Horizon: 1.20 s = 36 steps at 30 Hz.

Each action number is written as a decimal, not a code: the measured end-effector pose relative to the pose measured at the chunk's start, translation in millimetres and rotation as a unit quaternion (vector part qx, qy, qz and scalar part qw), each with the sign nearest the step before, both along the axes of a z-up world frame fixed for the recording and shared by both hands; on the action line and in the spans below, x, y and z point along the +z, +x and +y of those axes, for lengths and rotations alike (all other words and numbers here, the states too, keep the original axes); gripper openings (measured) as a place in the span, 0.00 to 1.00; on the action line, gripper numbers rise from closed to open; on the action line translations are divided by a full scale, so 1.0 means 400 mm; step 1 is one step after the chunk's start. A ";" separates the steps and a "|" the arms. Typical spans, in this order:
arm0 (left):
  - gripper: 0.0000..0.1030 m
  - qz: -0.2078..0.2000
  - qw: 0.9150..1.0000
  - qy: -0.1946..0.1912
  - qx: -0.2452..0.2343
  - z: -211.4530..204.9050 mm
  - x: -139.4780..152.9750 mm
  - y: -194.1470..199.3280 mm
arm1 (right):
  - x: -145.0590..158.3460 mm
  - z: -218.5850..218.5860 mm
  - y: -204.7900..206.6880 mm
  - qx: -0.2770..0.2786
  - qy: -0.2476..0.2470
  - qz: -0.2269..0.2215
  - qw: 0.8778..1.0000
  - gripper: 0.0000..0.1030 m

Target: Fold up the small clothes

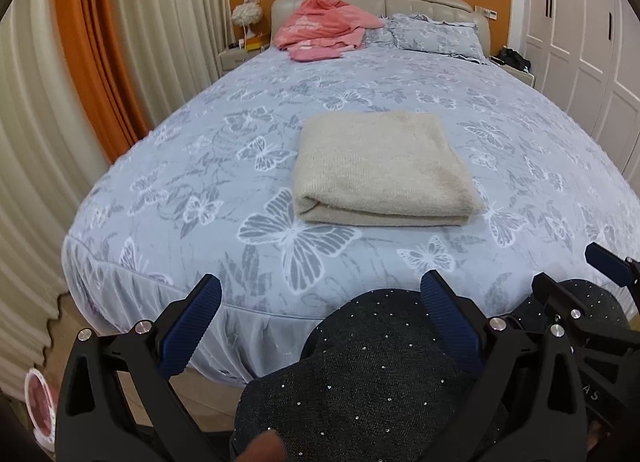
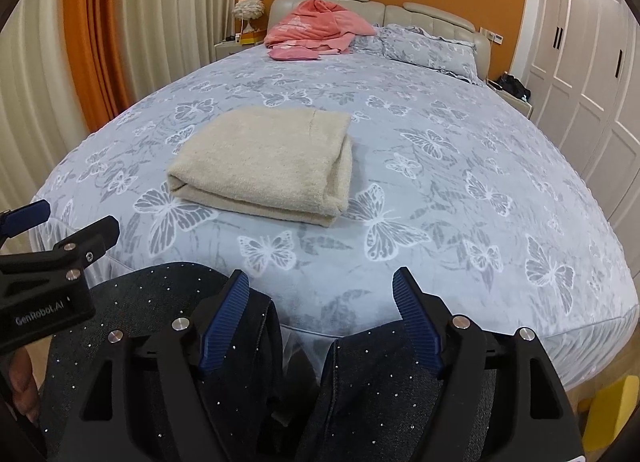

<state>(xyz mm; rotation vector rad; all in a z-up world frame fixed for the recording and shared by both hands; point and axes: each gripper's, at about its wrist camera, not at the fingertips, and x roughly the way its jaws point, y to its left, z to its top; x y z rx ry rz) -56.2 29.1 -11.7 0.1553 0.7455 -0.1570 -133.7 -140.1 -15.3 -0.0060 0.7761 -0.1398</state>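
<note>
A beige knit garment (image 1: 380,171) lies folded into a neat rectangle on the near half of the bed; it also shows in the right wrist view (image 2: 268,163). A pink garment (image 1: 320,27) lies crumpled by the headboard, also in the right wrist view (image 2: 312,31). My left gripper (image 1: 320,294) is open and empty, held back over the bed's foot above the person's dark sparkly trousers (image 1: 360,378). My right gripper (image 2: 320,286) is open and empty, level with the left one, over the knees (image 2: 376,378). Each gripper shows at the edge of the other's view.
The bed (image 1: 400,89) has a blue butterfly cover and pillows (image 1: 436,33) at the head. Curtains (image 1: 132,41) hang left, white wardrobes (image 1: 580,41) stand right. Nightstands flank the headboard. A yellow object (image 2: 612,418) sits on the floor right.
</note>
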 end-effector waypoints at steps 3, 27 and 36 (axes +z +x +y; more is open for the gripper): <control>0.95 -0.005 1.000 0.006 0.000 -0.007 0.005 -0.004 | 0.000 -0.006 0.000 -0.001 0.001 0.000 1.000 0.70; 0.95 0.014 1.000 0.011 0.019 0.001 -0.008 0.006 | 0.003 -0.005 0.007 -0.042 0.011 -0.001 0.999 0.70; 0.94 0.015 1.000 0.010 0.019 0.000 -0.008 0.007 | 0.001 -0.015 0.009 -0.052 0.014 0.001 0.999 0.70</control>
